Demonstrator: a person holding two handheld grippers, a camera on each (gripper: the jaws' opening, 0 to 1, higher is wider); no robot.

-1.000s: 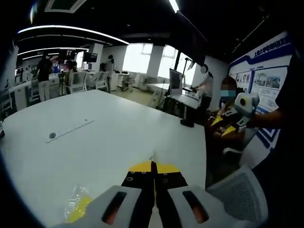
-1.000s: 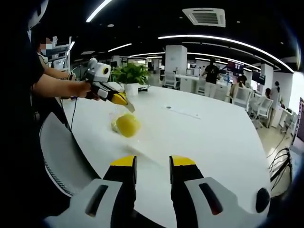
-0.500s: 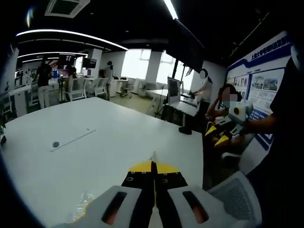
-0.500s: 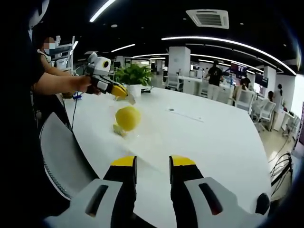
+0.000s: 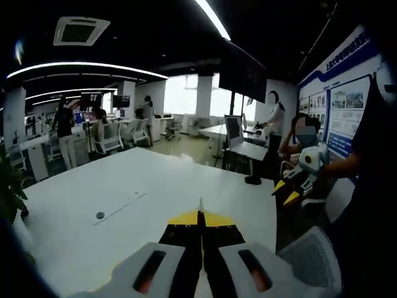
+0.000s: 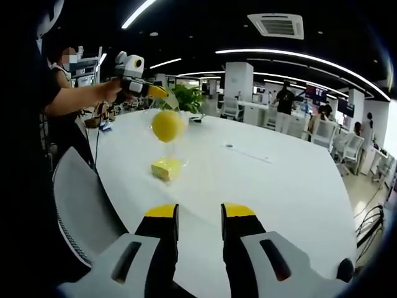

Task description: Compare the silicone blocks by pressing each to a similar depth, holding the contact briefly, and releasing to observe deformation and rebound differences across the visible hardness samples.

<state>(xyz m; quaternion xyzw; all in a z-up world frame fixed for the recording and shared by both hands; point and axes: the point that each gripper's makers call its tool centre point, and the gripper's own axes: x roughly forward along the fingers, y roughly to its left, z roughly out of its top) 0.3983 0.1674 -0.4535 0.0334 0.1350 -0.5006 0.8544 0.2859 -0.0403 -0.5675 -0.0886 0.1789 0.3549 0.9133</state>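
In the right gripper view, my left gripper [image 6: 160, 92] is held up at the far left, shut on the top of a clear plastic bag. A round yellow silicone block [image 6: 167, 125] hangs in the bag above the white table [image 6: 285, 186]. Under it a flat yellow silicone block [image 6: 165, 169] lies on the table, at the bag's lower end. My right gripper [image 6: 200, 216] is open and empty, well short of both blocks. In the left gripper view my left gripper [image 5: 200, 215] has its jaws pressed together with a thin clear sliver at the tips. The right gripper [image 5: 286, 191] shows at the right, open.
A grey mesh chair back [image 6: 77, 198] stands at the table's near edge, also the chair back [image 5: 313, 254]. A potted plant [image 6: 187, 97] sits at the table's far end. A cable slot strip [image 6: 247, 153] runs along mid-table. People stand and sit in the office behind.
My left gripper has risen with the bag, lifting the round yellow block off the table. The flat yellow block now lies exposed beneath it. The right gripper has stayed open.
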